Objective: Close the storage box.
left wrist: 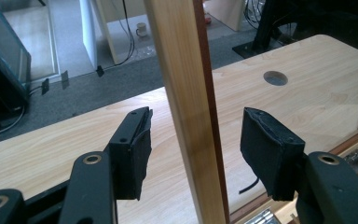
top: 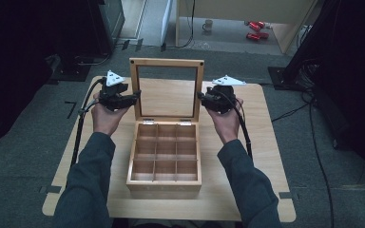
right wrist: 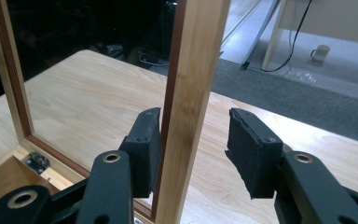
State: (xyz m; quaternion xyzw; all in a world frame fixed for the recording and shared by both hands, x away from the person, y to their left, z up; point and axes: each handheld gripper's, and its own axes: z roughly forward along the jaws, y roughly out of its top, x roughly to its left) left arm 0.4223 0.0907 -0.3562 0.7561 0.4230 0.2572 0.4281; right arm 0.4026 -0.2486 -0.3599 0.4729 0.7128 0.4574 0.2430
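A wooden box (top: 164, 184) with several empty compartments sits mid-table, its glass-paned lid (top: 166, 62) standing upright at the back. My left gripper (top: 135, 96) is open, its jaws on either side of the lid's left rail (left wrist: 177, 56); in the left gripper view the left gripper (left wrist: 198, 119) has a gap on both sides of that rail. My right gripper (top: 201, 96) is open around the lid's right rail (right wrist: 200, 42). In the right gripper view the right gripper (right wrist: 196, 119) has its left pad (right wrist: 144, 149) close against the rail and the other pad well apart.
The light wooden table (top: 266, 156) has a round cable hole (left wrist: 275, 78) behind the lid. Metal hinges (top: 148, 122) join lid and box. On the floor beyond are a mug (top: 207, 24) and red objects (top: 255, 29). Dark stands flank both sides.
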